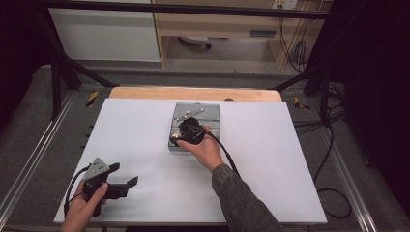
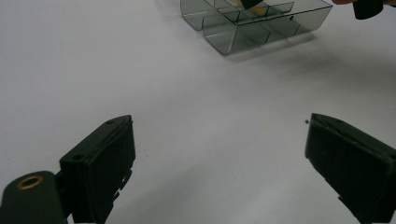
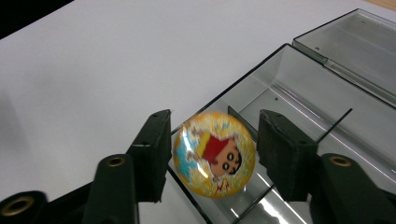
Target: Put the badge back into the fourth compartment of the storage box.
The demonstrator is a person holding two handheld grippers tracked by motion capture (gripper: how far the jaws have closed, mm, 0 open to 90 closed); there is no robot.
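Two black jaws of the right gripper (image 3: 212,156) are seen parted around a round cartoon badge (image 3: 215,159), a gap at each side, over the compartment box (image 3: 299,88). The left gripper (image 2: 219,163) is held wide open above the white table (image 1: 145,140).

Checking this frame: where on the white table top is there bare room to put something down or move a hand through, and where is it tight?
Bare: the white table top right of the divided box, the stretch left of it, and the near middle between the left gripper and the sleeve. Crowded: at the box's near end, where the right gripper and its round cartoon badge sit.
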